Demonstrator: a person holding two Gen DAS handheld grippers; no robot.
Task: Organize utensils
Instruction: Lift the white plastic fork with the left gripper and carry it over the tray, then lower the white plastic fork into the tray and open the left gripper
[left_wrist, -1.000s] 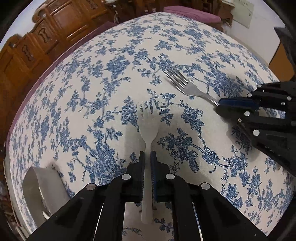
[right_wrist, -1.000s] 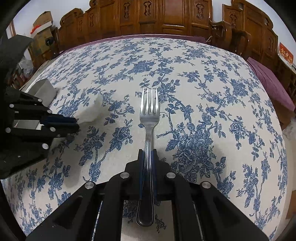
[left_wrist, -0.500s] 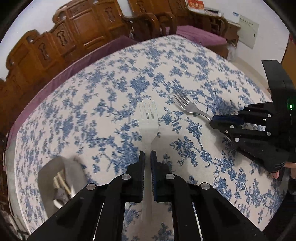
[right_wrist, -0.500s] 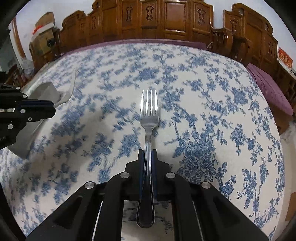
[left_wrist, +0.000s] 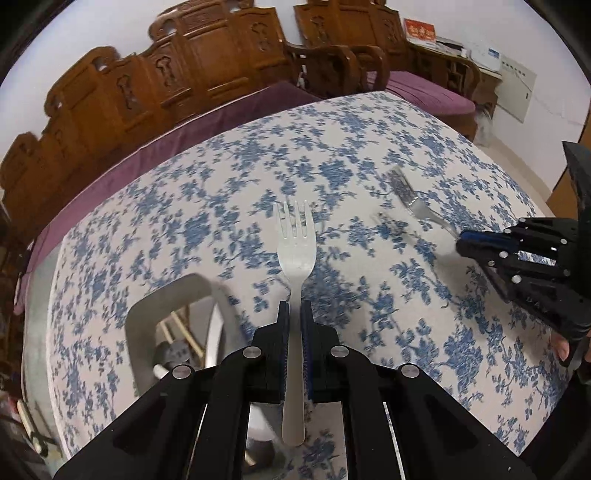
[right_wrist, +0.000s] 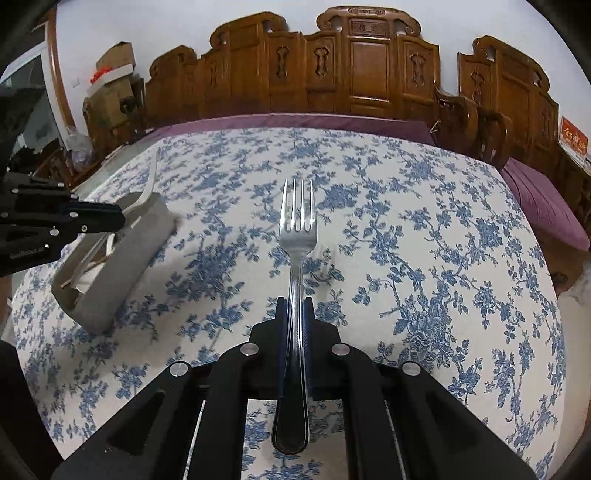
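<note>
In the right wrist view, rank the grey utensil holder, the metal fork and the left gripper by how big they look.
1. grey utensil holder, largest.
2. metal fork and left gripper: unranked, since the fork sits right at the camera and the gripper is cut off by the picture's edge.

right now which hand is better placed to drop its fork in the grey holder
Left, probably. The left claw, clamped on the white fork, sits right beside the grey holder; the right claw with the metal fork is farther away.
</note>
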